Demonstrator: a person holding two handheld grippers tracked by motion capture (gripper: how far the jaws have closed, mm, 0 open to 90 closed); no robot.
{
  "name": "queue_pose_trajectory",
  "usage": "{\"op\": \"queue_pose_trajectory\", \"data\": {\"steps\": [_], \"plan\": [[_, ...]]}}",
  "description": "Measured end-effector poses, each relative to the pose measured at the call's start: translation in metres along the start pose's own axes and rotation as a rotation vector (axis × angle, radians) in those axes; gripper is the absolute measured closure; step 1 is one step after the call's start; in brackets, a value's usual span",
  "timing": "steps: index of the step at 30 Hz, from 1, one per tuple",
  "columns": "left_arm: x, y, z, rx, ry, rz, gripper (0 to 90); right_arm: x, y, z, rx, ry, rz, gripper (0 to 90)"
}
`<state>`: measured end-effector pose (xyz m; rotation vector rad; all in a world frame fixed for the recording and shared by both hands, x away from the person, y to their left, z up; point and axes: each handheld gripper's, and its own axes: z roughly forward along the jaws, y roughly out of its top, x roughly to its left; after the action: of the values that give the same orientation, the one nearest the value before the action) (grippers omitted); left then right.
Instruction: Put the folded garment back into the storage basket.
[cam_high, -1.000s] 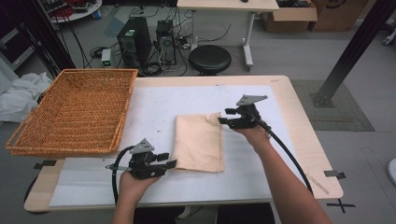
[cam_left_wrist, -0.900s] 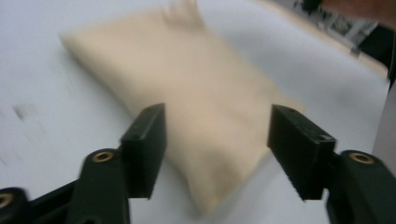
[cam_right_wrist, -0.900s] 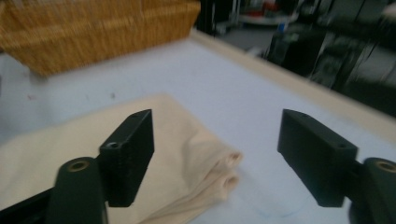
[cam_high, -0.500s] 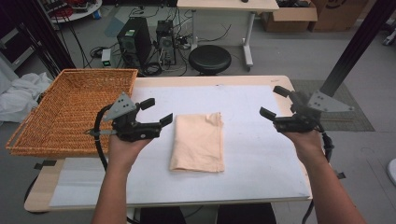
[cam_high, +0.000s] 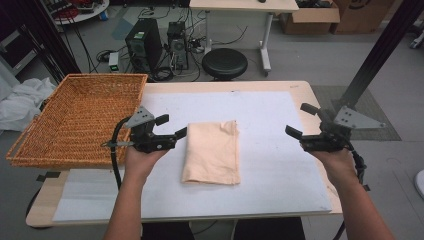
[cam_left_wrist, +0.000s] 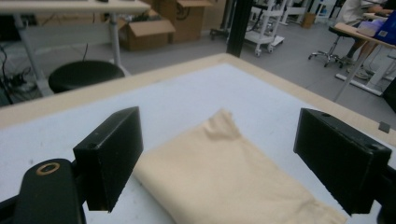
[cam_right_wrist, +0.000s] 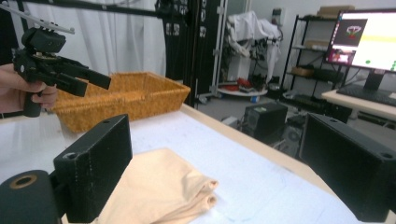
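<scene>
While the folded cream cloth (cam_high: 211, 152) lies flat on the white mat (cam_high: 280, 150), both claws hang above the table with nothing in them. The left gripper (cam_high: 170, 127), held in the person's left hand (cam_high: 141, 159), sits just beside the cloth's left edge, its jaws pointing across toward the fabric and spread wide; they have just been opening, and nothing lies between them. From the left gripper view the cloth (cam_left_wrist: 224, 186) spreads out below and ahead of the two black jaws, which stand far apart and clear of it. The right gripper (cam_high: 300, 121), in the right hand (cam_high: 334, 161), is well apart from the cloth on its right side, near the table's right edge; its jaws also gape wide and empty — they too have been opening in this last moment. In the right gripper view the cloth (cam_right_wrist: 163, 191) lies below the jaws, its folded corner nearest them, and beyond it the left gripper (cam_right_wrist: 91, 77) hovers in the air in front of the wicker basket (cam_right_wrist: 135, 95). That basket (cam_high: 75, 117) stands on the far side of the left claw from the cloth — just beside the hand, overhanging the table's left edge. The cloth touches neither claw.
</scene>
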<state>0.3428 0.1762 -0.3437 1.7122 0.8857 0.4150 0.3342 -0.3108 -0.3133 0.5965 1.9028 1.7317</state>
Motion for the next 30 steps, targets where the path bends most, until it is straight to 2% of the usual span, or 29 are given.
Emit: {"op": "queue_pose_trajectory", "data": {"steps": [4,7,9,12,14,16,17,19,22,26,29,30], "plan": [[0.018,-0.02,0.019,0.085,-0.012,-0.085,16.2,0.0,-0.01,0.012,0.03,-0.006,0.014,8.7],[0.026,-0.032,0.035,0.108,-0.048,-0.108,16.3,0.001,-0.017,0.024,0.067,-0.031,0.022,8.8],[0.029,-0.039,0.046,0.136,-0.061,-0.099,16.2,0.002,-0.022,0.032,0.076,-0.046,0.026,9.1],[0.024,-0.04,0.048,0.155,-0.057,-0.047,16.2,0.005,-0.035,0.044,0.069,-0.06,0.063,9.1],[0.02,-0.041,0.047,0.152,-0.051,-0.011,16.2,0.01,-0.045,0.049,0.069,-0.055,0.075,9.1],[0.017,-0.044,0.049,0.148,-0.048,0.01,16.2,0.014,-0.056,0.053,0.089,-0.044,0.07,9.1],[0.016,-0.046,0.049,0.147,-0.053,0.007,16.2,0.015,-0.062,0.054,0.099,-0.043,0.069,9.1],[0.015,-0.052,0.053,0.152,-0.058,-0.014,16.3,0.018,-0.073,0.056,0.126,-0.04,0.082,9.1],[0.019,-0.061,0.063,0.198,-0.058,-0.055,16.2,0.023,-0.085,0.057,0.164,-0.04,0.094,9.1],[0.027,-0.071,0.079,0.252,-0.072,-0.144,16.3,0.025,-0.086,0.06,0.216,-0.036,0.077,9.6],[0.025,-0.081,0.09,0.319,-0.086,-0.181,16.9,0.025,-0.083,0.06,0.231,-0.032,0.064,10.0],[0.023,-0.08,0.09,0.325,-0.08,-0.168,16.8,0.024,-0.083,0.059,0.23,-0.033,0.061,10.0]]}}
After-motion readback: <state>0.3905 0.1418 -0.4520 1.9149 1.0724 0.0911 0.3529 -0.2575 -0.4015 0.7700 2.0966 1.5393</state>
